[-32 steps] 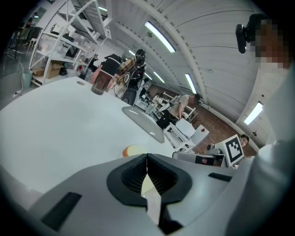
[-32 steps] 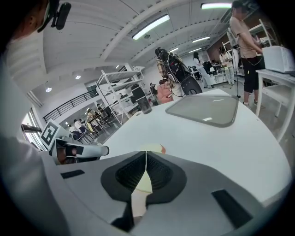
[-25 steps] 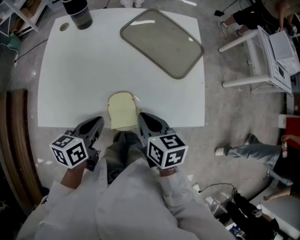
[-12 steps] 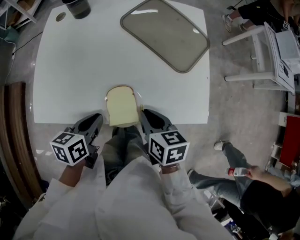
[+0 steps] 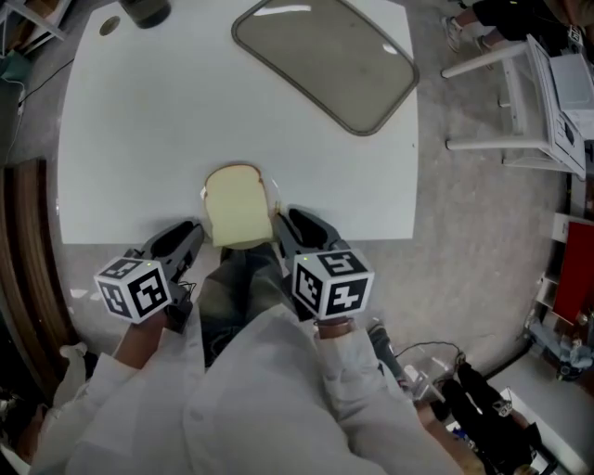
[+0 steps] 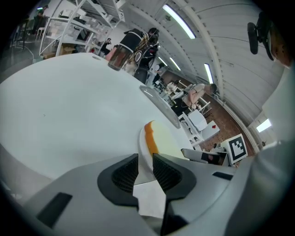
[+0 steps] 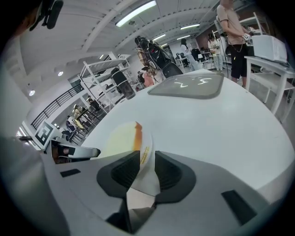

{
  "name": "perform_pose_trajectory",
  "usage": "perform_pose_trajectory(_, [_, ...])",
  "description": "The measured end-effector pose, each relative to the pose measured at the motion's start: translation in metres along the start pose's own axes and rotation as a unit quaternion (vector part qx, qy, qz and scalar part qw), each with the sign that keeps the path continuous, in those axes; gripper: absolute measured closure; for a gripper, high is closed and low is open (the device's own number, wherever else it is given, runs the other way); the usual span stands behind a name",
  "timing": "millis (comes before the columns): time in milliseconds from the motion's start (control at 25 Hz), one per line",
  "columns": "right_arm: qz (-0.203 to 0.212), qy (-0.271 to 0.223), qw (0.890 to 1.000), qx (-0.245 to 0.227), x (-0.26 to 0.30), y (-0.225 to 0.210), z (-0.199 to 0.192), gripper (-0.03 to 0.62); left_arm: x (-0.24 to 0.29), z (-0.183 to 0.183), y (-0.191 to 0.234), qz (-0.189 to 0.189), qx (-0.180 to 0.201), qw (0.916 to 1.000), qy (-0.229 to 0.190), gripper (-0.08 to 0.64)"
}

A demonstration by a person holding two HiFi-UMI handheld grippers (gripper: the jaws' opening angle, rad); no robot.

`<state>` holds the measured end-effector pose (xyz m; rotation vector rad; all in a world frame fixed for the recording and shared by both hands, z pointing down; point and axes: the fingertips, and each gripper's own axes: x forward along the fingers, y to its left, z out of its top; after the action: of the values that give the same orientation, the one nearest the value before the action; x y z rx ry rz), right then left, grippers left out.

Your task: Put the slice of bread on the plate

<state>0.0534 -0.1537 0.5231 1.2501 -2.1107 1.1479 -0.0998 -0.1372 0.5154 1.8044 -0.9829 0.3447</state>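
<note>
A pale slice of bread [image 5: 238, 206] with a brown crust sits in a thin clear wrapper [image 5: 271, 193] at the near edge of the white table [image 5: 139, 139], overhanging it slightly. My left gripper [image 5: 190, 236] is just left of the slice and is shut on the wrapper's edge [image 6: 144, 152], with the bread [image 6: 159, 138] just beyond its jaws. My right gripper [image 5: 284, 223] is just right of the slice and is shut on the wrapper's printed edge [image 7: 145, 154], next to the crust [image 7: 137, 136]. The grey-rimmed rectangular plate [image 5: 325, 60] lies at the table's far right.
A dark cup [image 5: 144, 9] stands at the table's far left corner, with a small round mark [image 5: 110, 26] beside it. White furniture [image 5: 520, 102] stands on the floor to the right. My legs and sleeves fill the area below the table edge.
Both grippers keep their hold at the bread's sides. The view has shifted slightly toward the table. A person on the floor at the right has walked out of view.
</note>
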Motion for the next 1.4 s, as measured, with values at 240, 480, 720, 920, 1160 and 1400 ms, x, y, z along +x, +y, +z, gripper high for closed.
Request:
perform_pose_trajectory(240, [-0.013, 0.002, 1.000, 0.003, 0.004, -0.003, 0.000, 0.505, 0.005, -0.005, -0.002, -0.005, -0.005, 0.9999, 0.016, 0.477])
perform_pose_trajectory(480, [-0.015, 0.010, 1.000, 0.008, 0.007, -0.003, 0.000, 0.503, 0.008, -0.005, -0.001, -0.011, -0.020, 0.9994, 0.024, 0.474])
perform_pose_trajectory(720, [-0.007, 0.011, 1.000, 0.015, 0.009, -0.004, -0.001, 0.503, 0.015, -0.004, -0.002, -0.018, -0.037, 0.9989, 0.024, 0.474])
perform_pose_trajectory(920, [-0.001, 0.005, 1.000, 0.023, 0.010, -0.003, -0.001, 0.505, 0.016, -0.003, -0.001, -0.022, -0.037, 0.9987, 0.026, 0.474])
perform_pose_trajectory(1160, [0.004, 0.008, 0.999, 0.036, 0.010, -0.002, -0.003, 0.505, 0.016, -0.004, -0.002, -0.028, -0.042, 0.9983, 0.028, 0.476])
perform_pose_trajectory(1400, [0.017, 0.000, 0.997, 0.070, 0.013, -0.001, -0.003, 0.515, 0.017, -0.002, 0.000, -0.031, -0.045, 0.9981, 0.028, 0.479])
